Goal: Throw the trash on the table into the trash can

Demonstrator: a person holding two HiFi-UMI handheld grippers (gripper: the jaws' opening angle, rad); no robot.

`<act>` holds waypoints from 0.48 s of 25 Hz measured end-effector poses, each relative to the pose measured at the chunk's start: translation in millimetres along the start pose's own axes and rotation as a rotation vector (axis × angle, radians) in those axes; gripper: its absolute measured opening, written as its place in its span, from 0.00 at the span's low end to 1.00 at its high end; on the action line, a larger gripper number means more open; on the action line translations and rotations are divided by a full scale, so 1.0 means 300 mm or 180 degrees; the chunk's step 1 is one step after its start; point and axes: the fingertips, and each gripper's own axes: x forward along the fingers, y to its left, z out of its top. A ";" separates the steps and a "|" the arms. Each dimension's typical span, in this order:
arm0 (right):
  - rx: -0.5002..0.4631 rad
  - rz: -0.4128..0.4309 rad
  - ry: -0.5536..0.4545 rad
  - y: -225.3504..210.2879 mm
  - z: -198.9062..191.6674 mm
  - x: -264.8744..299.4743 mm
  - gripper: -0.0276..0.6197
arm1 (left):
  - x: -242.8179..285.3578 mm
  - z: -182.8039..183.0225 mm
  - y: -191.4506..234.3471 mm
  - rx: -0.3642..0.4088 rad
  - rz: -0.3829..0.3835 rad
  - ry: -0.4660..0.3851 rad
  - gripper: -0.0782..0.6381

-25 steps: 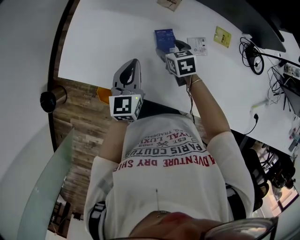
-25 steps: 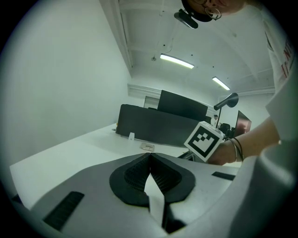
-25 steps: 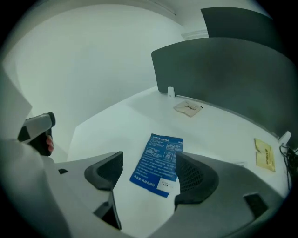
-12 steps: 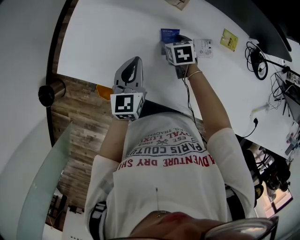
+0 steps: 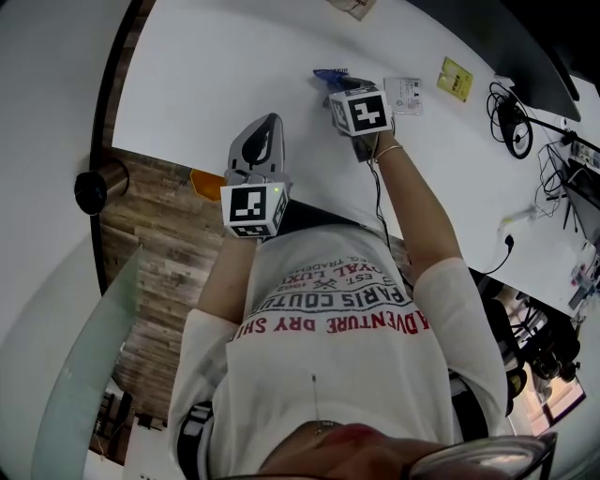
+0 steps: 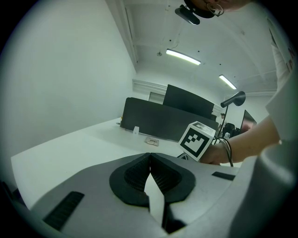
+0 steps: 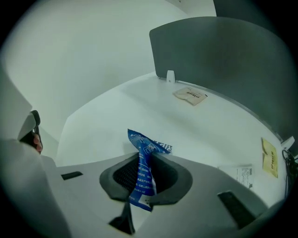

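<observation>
Progress check. Left claw (image 6: 150,160) sits over the near edge of the bench (image 5: 206,75), jaws together with nothing between them. Idle, as far as I can judge.

Further out, right claw (image 7: 144,179) points steeply down at the bench. Its jaws have just been closing and now pinch the blue wrapper (image 7: 148,153). The wrapper stands crumpled between the pads, top sticking out above them. Head view puts it at the claw tip, low over the bench top; can't tell if its lower edge is clear of the surface. My read: grab of piece one is made, lift and carry not yet done.

Beyond that, flat on the bench:
- white printed slip (image 5: 405,94), just beside the right claw
- yellow note (image 5: 456,79), further right
- tan packet (image 5: 356,7), near the far edge by the dark divider (image 7: 223,56)

Neither claw is on any of these.

Trash can: dark round container (image 5: 94,190) on the wood floor off the bench's left corner could be it, can't confirm. It's well apart from the right claw, so the carry would likely run back across the bench toward that side.

Verdict: early stage. One piece gripped, nothing visibly binned, at least three more pieces to clear.
</observation>
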 end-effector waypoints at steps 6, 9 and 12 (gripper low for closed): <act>0.0097 -0.0060 -0.0138 -0.010 -0.002 -0.086 0.09 | -0.027 0.012 -0.009 0.0017 0.0001 -0.0033 0.14; 0.0086 0.0002 -0.0257 0.014 0.002 -0.135 0.09 | -0.042 0.036 -0.024 0.0043 -0.0001 -0.0083 0.14; 0.0040 0.0028 -0.0397 0.034 0.016 -0.206 0.09 | -0.061 0.072 -0.052 -0.0008 -0.0005 -0.0161 0.14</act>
